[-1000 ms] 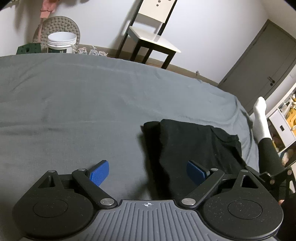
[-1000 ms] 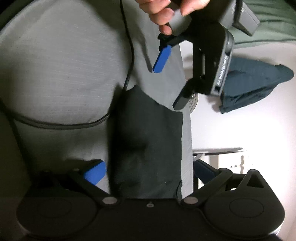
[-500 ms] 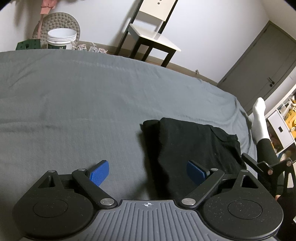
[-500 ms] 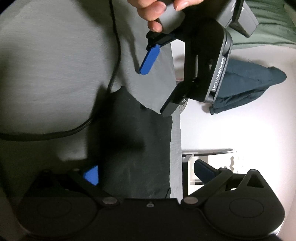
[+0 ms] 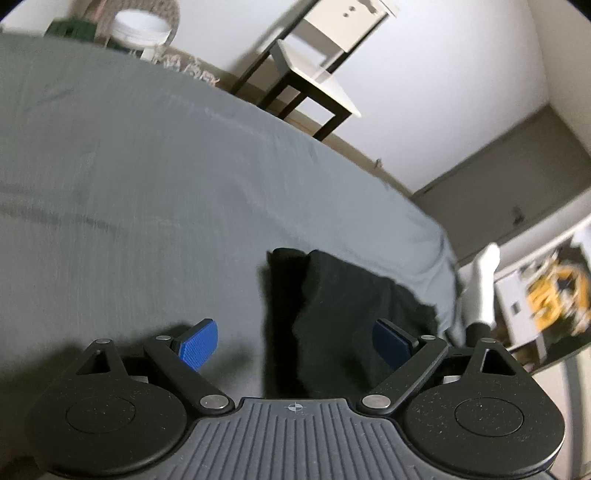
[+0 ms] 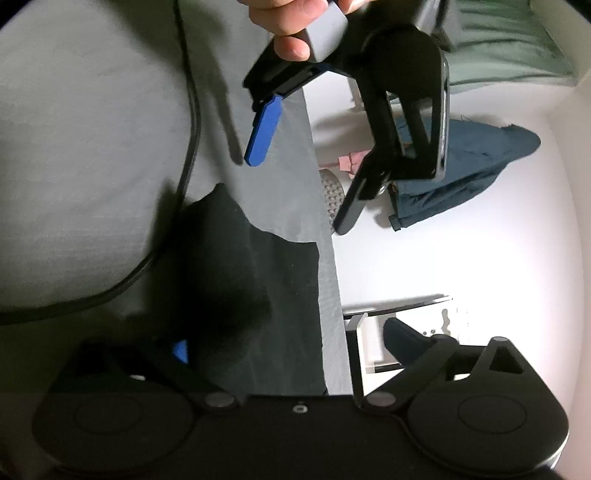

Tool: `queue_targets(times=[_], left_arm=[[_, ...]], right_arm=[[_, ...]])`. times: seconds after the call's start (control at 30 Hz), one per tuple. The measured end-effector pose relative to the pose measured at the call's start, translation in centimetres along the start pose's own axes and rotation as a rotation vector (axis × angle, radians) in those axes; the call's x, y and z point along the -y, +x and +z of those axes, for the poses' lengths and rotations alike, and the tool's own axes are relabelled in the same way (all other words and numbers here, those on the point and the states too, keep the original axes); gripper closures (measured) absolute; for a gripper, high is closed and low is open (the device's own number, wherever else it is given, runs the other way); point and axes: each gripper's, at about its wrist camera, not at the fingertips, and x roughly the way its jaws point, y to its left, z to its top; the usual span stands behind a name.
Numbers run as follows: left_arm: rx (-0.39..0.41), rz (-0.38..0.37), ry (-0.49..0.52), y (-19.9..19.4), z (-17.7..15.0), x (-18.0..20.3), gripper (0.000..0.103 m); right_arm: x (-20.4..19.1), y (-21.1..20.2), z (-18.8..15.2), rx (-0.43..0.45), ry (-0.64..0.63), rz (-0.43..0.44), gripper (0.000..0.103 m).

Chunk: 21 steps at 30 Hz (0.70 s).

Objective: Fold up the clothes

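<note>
A folded black garment lies near the right edge of the grey bed. My left gripper hovers open over the garment's near edge, one blue pad above bare sheet and the other over the cloth. In the right wrist view the garment lies between the wide-open fingers of my right gripper. Its left pad is partly hidden behind the cloth's edge. A hand holds the left gripper, open, above the garment's far end.
A black cable trails across the sheet beside the garment. Past the bed stand a white chair, a white bucket and a grey door. A leg in a white sock is at the bed's right edge. Dark blue clothing hangs on the wall.
The left gripper has shifted and tilted, blurring its view, and the right gripper's tip has left that view. The right gripper slid along the garment, its left pad now partly hidden. Both remain open.
</note>
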Motion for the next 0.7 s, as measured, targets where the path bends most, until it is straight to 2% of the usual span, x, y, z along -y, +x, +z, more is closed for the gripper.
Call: queue_targets(times=[0.13,0.23,0.37,0.5,0.6,0.7], left_arm=[[-0.045,-0.036,-0.08,0.5,-0.2,-0.9,0.012],[-0.104,-0.04,-0.1,1.3,-0.5,-0.8,0.012],[-0.125,-0.071,-0.104,1.9,-0.9,-0.4,0.012],[-0.142,-0.154,-0.179,2.4,-1.3,-0.8,0.012],[-0.186,-0.245,-0.316,3.6,-1.9,-1.5,0.009],[-0.195,-0.339,-0.425,4.8,-2.4,-1.8,0.008]], right_arm=[[0.1,-0.2,-0.4,0.019,0.005,-0.002,0.027],[0.2,-0.4,-0.7,0.034,0.01,-0.004,0.037],[2.5,-0.7,-1.2,0.025,0.133,-0.004,0.046],[5.2,0.8,-0.8,0.011,0.287,0.032,0.054],[6.6,1.2,-1.2,0.008,0.362,0.036,0.054],[6.5,1.3,-0.9,0.012,0.368,0.039,0.054]])
